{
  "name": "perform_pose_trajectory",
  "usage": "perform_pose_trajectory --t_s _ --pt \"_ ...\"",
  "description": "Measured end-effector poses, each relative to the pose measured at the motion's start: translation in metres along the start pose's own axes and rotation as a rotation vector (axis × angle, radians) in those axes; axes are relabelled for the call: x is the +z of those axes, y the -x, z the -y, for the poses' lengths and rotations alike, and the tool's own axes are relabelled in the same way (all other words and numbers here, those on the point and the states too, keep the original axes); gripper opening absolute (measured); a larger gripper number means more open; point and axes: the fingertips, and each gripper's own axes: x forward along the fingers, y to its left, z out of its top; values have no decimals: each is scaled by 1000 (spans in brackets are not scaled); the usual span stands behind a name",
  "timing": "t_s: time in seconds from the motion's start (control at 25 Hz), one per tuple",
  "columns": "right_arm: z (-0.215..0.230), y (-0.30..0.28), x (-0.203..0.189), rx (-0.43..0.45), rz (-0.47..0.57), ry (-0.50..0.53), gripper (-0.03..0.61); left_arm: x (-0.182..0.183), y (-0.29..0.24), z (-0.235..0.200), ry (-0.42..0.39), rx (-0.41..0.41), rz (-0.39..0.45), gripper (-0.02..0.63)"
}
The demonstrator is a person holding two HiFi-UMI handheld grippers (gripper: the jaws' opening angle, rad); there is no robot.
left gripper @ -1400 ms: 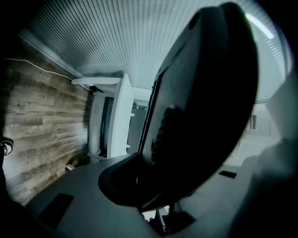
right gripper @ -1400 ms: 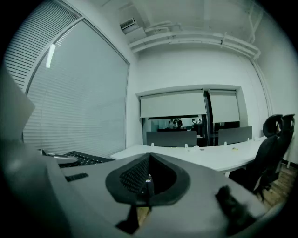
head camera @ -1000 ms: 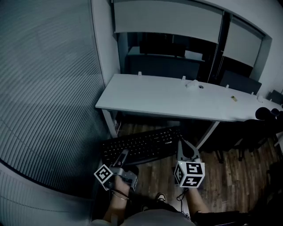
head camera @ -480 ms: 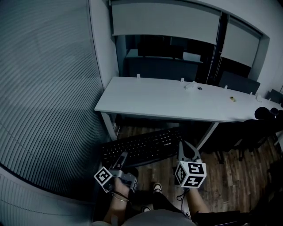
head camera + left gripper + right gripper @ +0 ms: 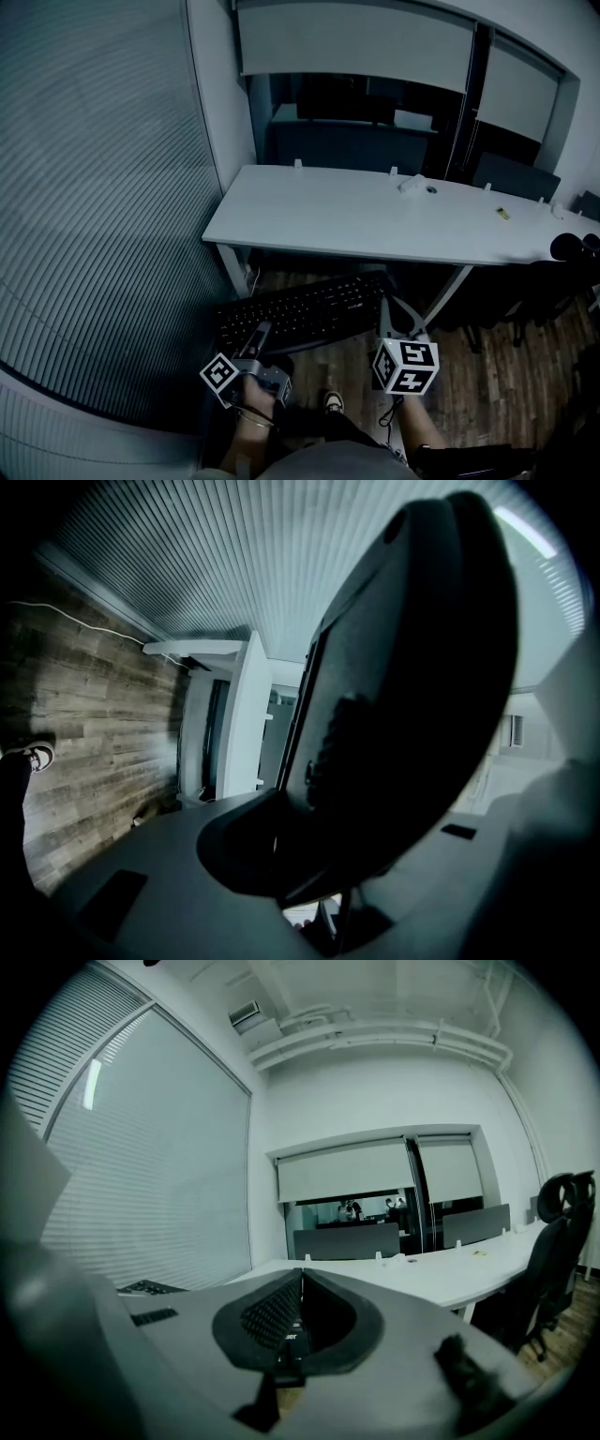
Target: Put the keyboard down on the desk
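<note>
A black keyboard [image 5: 300,314] hangs in the air in front of the white desk [image 5: 356,220], below the level of its top. My left gripper [image 5: 258,330] grips the keyboard's near left edge. In the left gripper view the keyboard [image 5: 422,667] fills the space between the jaws, which are opening slightly. My right gripper [image 5: 384,305] is shut on the keyboard's right end, and in the right gripper view its pads [image 5: 300,1283] meet almost flat. There the keyboard [image 5: 145,1287] shows at the left.
A blind-covered glass wall [image 5: 94,187] runs along the left. Small items [image 5: 410,184] lie on the desk's far side. A dark office chair [image 5: 553,1241] stands at the right. Wooden floor [image 5: 487,375] lies below, with desk legs [image 5: 234,272] ahead.
The keyboard and both grippers stay in nearly the same place. The head view has shifted slightly, and a shoe has come into sight below.
</note>
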Motion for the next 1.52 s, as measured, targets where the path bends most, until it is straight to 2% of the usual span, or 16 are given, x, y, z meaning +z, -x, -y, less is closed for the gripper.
perform_pose_trajectory --t_s 0.36,0.72,1.52 --pt "19 -64 12 18 3 4 32 15 -62 4 -13 -24 10 146" --pt "33 -121 22 45 -3 8 32 26 -118 5 -20 -8 28 147" --pt "105 -232 41 39 -7 -12 32 26 -248 2 -24 -17 15 145"
